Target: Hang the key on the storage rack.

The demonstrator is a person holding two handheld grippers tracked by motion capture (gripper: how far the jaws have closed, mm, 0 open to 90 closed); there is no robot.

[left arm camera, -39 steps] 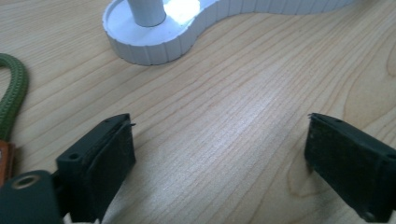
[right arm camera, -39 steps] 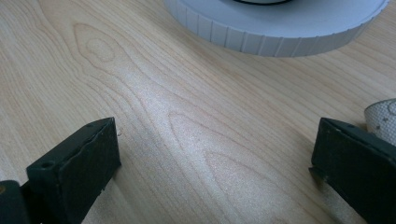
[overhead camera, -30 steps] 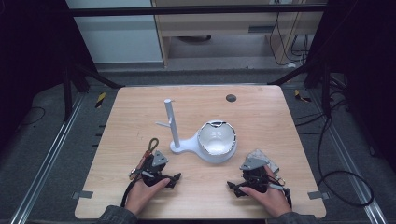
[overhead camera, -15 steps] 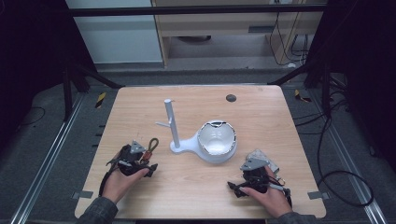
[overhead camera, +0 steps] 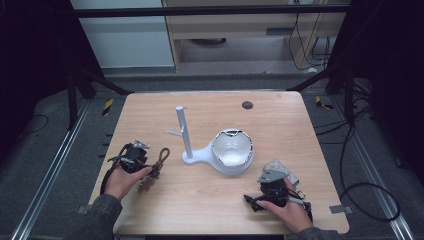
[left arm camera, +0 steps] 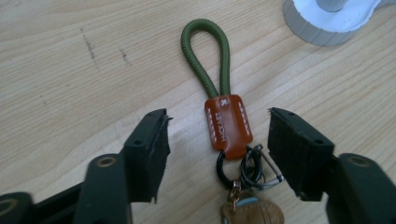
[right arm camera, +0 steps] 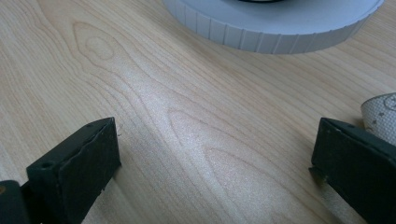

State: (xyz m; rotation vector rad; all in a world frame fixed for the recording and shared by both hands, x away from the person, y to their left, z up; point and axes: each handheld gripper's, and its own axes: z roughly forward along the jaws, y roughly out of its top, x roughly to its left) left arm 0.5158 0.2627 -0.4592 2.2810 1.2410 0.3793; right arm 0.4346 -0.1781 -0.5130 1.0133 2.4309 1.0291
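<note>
Light wood table (overhead camera: 300, 125) is sitting on dark grey floor (overhead camera: 50, 165). Metal rails (overhead camera: 55, 170) are running along both sides. Black frame struts (overhead camera: 95, 80) are bracing the table corners. Pale wall panel (overhead camera: 120, 35) and wooden cabinet (overhead camera: 225, 25) are standing behind. Cables (overhead camera: 370, 195) are lying at right. Dim lighting is leaving the edges dark.

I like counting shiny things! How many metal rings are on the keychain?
2 that I can see: a black ring hooked under the keychain's brown leather tab, and a second black ring right beside it. More may hide lower down.
</note>
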